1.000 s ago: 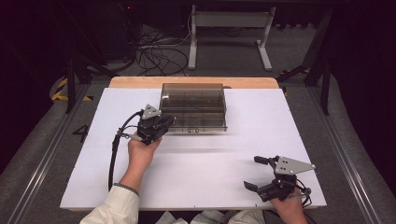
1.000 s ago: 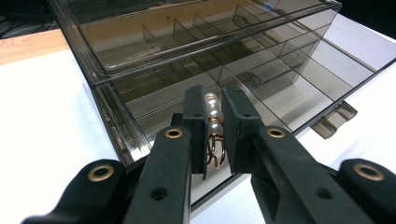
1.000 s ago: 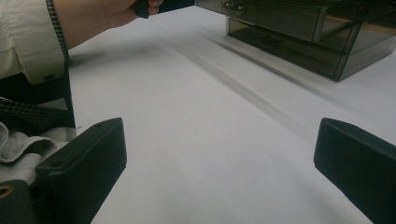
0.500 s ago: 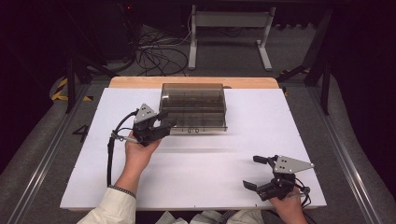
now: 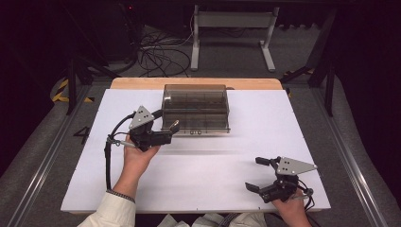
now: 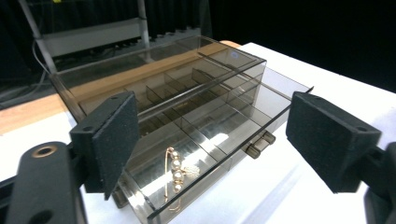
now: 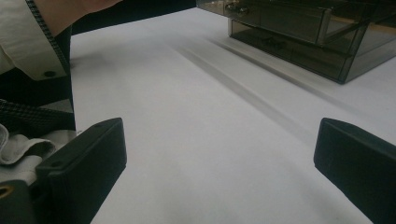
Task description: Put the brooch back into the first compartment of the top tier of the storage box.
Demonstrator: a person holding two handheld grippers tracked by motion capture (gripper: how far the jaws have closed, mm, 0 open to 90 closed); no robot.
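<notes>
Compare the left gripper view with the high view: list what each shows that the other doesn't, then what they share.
Left gripper view: a gold pearl bracelet lying in the open drawer, seen between the left hand-held gripper's open jaws, which have just been opening. High view: the right hand-held gripper, open over the white table. Both: the smoky clear organizer box.

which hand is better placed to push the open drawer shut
Left, probably. The left gripper hangs open right at the smoky drawer box with the bracelet in its open drawer; the right gripper sits open, far off.
</notes>
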